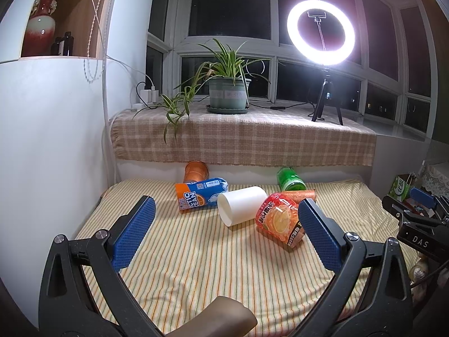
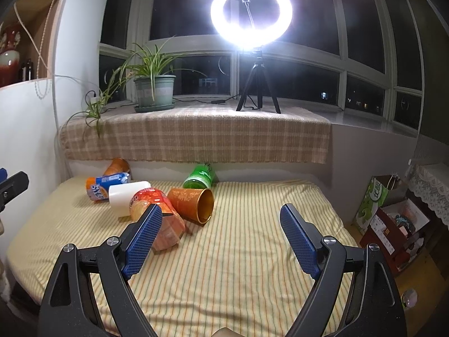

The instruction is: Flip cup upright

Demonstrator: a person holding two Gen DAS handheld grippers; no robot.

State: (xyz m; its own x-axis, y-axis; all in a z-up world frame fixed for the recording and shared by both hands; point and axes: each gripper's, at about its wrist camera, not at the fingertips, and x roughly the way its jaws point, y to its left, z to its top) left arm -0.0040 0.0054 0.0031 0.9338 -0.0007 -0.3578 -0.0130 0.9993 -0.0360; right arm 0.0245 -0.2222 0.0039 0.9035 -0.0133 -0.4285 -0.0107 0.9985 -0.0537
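A white cup (image 1: 242, 204) lies on its side on the striped cloth (image 1: 210, 258), mouth toward me; it also shows in the right wrist view (image 2: 125, 196). An orange-gold cup (image 2: 193, 203) lies on its side beside it, mostly hidden in the left wrist view (image 1: 301, 194). My left gripper (image 1: 226, 219) is open and empty, just short of the white cup. My right gripper (image 2: 220, 224) is open and empty, near the orange-gold cup's mouth; its body shows at the right edge of the left wrist view (image 1: 415, 219).
An orange-red jar (image 1: 276, 219), a blue-orange can (image 1: 200, 193), a green bottle (image 1: 290, 179) and a copper cup (image 1: 196, 171) lie around the cups. A checked ledge (image 1: 244, 140) holds a potted plant (image 1: 228, 92) and ring light (image 1: 321, 32). Boxes (image 2: 393, 221) stand on the floor at right.
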